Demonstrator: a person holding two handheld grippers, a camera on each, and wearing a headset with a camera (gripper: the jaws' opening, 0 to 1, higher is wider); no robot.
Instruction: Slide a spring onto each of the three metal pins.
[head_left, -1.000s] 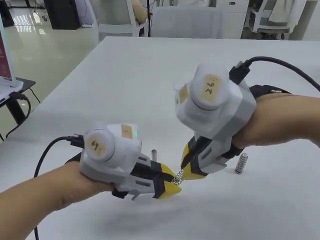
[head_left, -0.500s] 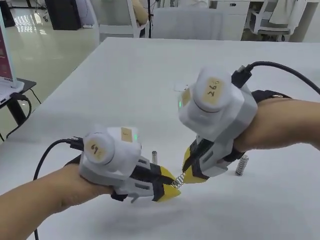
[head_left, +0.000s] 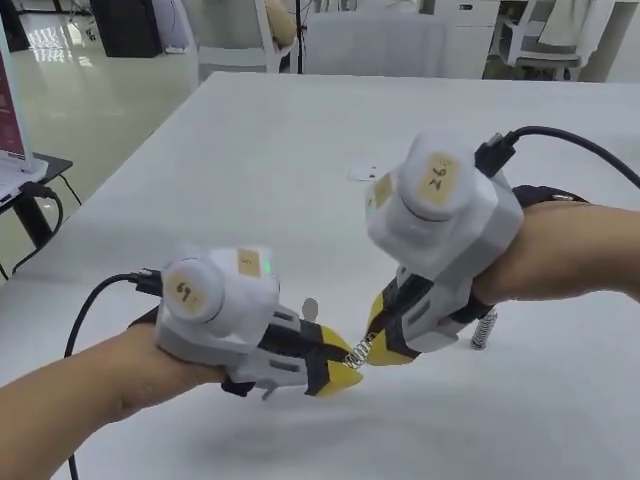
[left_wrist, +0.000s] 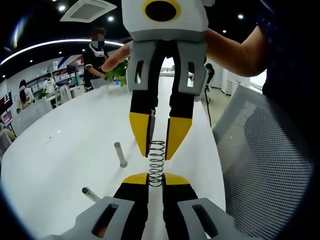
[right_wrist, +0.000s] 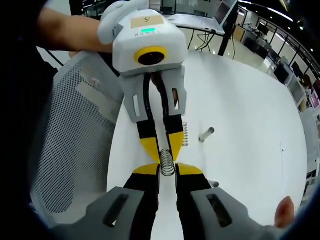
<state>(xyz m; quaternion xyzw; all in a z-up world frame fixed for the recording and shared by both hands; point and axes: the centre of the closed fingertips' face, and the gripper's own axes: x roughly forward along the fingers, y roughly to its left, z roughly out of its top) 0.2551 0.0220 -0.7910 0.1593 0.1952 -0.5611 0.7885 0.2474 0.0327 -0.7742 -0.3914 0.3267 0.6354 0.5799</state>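
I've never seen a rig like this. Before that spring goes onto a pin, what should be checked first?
1. Spring gripped by left gripper and right gripper: ok.
2. Spring straight, not bent: ok.
3. Bare pin standing nearby: ok.
4. Spring lined up over that pin: not ok, it sits off to one side.
5. Second spring seated on a pin: cannot tell.

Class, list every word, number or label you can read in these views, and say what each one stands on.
"26": handwritten on a tan sticker on the right tongs.
"KENS": printed lettering on the left tongs, in the right gripper view; further letters are blurred.
Round sticker on the left tongs: handwritten digits, not clearly readable.
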